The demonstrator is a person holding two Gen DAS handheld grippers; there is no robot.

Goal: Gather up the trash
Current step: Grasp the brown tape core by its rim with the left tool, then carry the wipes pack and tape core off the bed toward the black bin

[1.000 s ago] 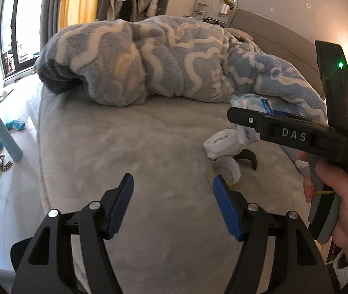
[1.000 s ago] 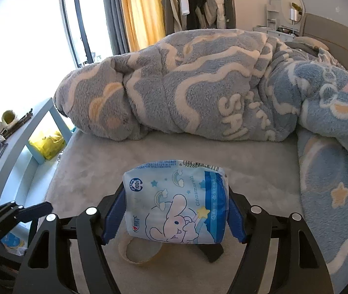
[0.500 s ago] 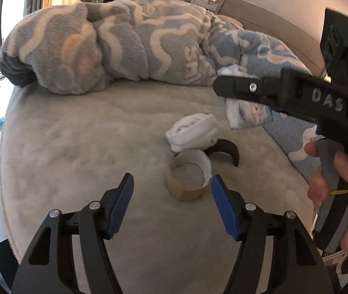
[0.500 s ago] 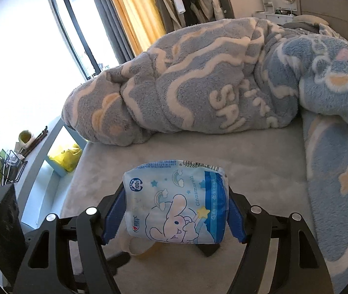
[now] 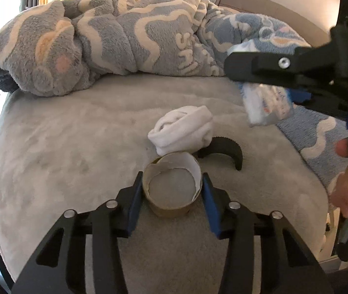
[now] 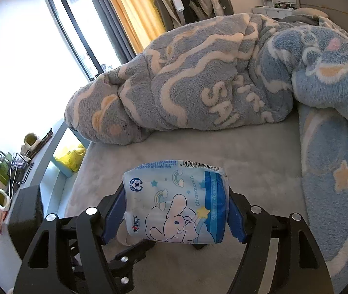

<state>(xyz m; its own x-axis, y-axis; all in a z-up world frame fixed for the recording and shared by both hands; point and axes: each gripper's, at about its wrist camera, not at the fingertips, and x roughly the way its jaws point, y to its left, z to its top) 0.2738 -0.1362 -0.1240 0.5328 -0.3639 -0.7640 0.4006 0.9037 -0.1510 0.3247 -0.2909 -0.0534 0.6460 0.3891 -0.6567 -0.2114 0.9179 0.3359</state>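
Observation:
A short brown cardboard roll (image 5: 169, 209) with a torn white lining stands on the grey bed (image 5: 63, 147). My left gripper (image 5: 170, 188) is around it. Its jaws are closing, and both blue pads touch the roll's sides. Just behind the roll lie a rolled white sock (image 5: 182, 128) and a black curved piece (image 5: 225, 148). My right gripper (image 6: 177, 210) is shut on a blue-and-white tissue pack (image 6: 177, 201) with a cartoon rabbit, held above the bed. In the left wrist view the same pack (image 5: 264, 105) hangs at upper right.
A bunched grey-blue fleece blanket (image 5: 124, 39) covers the far side and the right of the bed. A person's hand (image 5: 345, 191) grips the right tool's handle. Left of the bed are a window ledge, a yellow bag (image 6: 72, 158) and a wire rack (image 6: 9, 171).
My left gripper moved forward and down to the cardboard roll and its jaws narrowed around it. The right gripper shifted a little with the pack still in it.

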